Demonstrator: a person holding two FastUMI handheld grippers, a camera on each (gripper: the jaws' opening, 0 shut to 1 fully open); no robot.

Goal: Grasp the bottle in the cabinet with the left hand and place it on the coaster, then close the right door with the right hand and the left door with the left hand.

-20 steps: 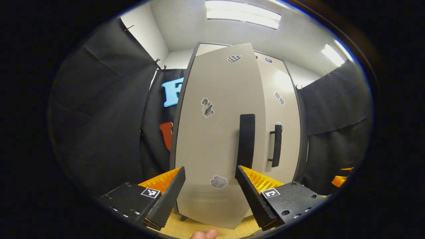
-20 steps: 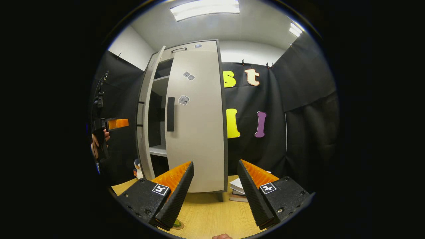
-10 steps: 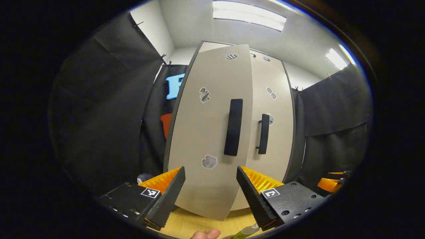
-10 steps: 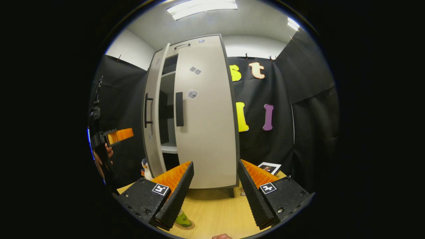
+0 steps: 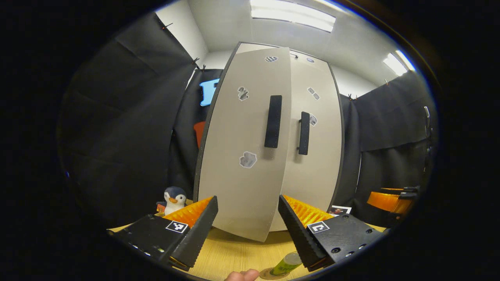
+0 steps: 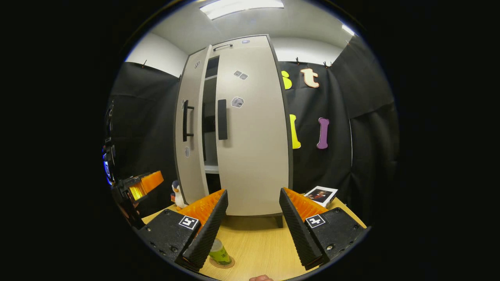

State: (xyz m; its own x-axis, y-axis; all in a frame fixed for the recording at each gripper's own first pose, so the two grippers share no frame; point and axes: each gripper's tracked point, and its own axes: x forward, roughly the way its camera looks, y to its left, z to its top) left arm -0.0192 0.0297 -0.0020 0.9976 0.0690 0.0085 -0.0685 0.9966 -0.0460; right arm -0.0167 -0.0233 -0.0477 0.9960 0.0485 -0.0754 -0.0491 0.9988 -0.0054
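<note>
A tall grey cabinet (image 6: pixel 254 128) stands on the wooden table. Its right door (image 6: pixel 252 156) is shut; its left door (image 5: pixel 242 148) stands slightly ajar, leaving a dark gap beside the black handles (image 5: pixel 273 121). The green bottle (image 6: pixel 219 251) stands upright on a round coaster (image 6: pixel 224 264) on the table in front; the bottle (image 5: pixel 287 263) also peeks out beside a finger in the left gripper view. My left gripper (image 5: pixel 246 212) is open and empty, a little back from the left door. My right gripper (image 6: pixel 250 207) is open and empty before the right door.
A toy penguin (image 5: pixel 173 198) stands left of the cabinet. A photo card (image 6: pixel 321 194) lies on the table to the right. The left gripper (image 6: pixel 142 185) appears at the left edge of the right gripper view. Black cloth walls surround the booth.
The left door has swung much nearer to shut. Both grippers have drawn back and tilted down, bringing the table, penguin, bottle and coaster into view.
</note>
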